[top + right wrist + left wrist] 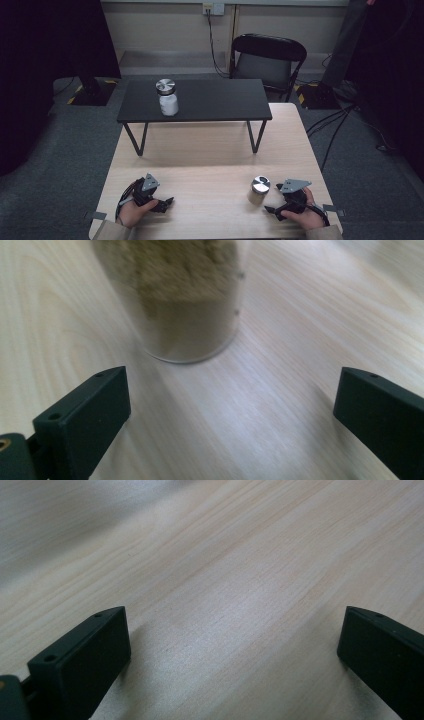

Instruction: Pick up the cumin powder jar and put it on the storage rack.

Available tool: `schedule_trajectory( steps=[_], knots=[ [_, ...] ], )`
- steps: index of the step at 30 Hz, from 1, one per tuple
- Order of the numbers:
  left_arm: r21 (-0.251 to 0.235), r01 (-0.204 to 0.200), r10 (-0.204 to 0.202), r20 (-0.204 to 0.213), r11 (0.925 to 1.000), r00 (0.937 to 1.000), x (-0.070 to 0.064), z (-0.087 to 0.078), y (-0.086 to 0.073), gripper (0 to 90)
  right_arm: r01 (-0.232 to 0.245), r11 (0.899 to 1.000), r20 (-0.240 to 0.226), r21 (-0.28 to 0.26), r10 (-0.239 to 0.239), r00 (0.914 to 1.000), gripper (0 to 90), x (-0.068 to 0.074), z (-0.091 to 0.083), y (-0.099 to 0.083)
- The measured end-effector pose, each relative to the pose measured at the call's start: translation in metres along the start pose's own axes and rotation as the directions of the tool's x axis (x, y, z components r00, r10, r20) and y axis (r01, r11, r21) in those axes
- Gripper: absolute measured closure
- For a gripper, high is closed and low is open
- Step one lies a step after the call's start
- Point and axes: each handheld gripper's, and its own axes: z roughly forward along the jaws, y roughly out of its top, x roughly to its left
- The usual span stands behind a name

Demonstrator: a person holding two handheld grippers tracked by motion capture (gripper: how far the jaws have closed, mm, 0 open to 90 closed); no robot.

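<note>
Your jar (259, 190) stands upright on the wooden surface (210, 165), near its front right. It is a small clear glass cylinder with a shiny metal lid screwed on, filled most of the way with a coarse tan-brown material. The right gripper view shows its round base (185, 347) flat on the wood.
</note>
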Motion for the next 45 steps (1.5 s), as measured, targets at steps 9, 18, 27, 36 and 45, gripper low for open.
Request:
schedule_trajectory(
  steps=[9,18,27,36,45],
  knots=[
    [-0.001,0.002,-0.002,-0.001,1.0000,1.0000,0.000,0.000,0.000,0.0,0.019,0.998,-0.020,-0.061,-0.020,0.9996,0.5,0.001,0.002,0.004],
    [-0.004,0.007,-0.007,-0.001,1.0000,1.0000,-0.001,0.001,0.000,0.0,0.035,0.996,-0.066,-0.088,-0.041,0.9970,0.5,-0.002,0.013,0.013],
    [0.002,-0.001,0.001,-0.002,1.0000,1.0000,0.000,0.001,0.001,0.0,0.024,0.993,-0.093,-0.114,-0.035,0.9950,2.0,-0.004,0.023,0.015],
    [0.001,0.003,-0.003,-0.004,1.0000,1.0000,-0.001,0.001,0.001,0.0,0.058,0.989,-0.085,-0.134,-0.070,0.9940,18.9,-0.005,0.023,0.014],
    [0.000,0.004,-0.004,-0.004,1.0000,1.0000,-0.001,0.001,0.001,0.0,0.087,0.986,-0.089,-0.139,-0.100,0.9910,30.6,-0.005,0.022,0.016]
  ],
)
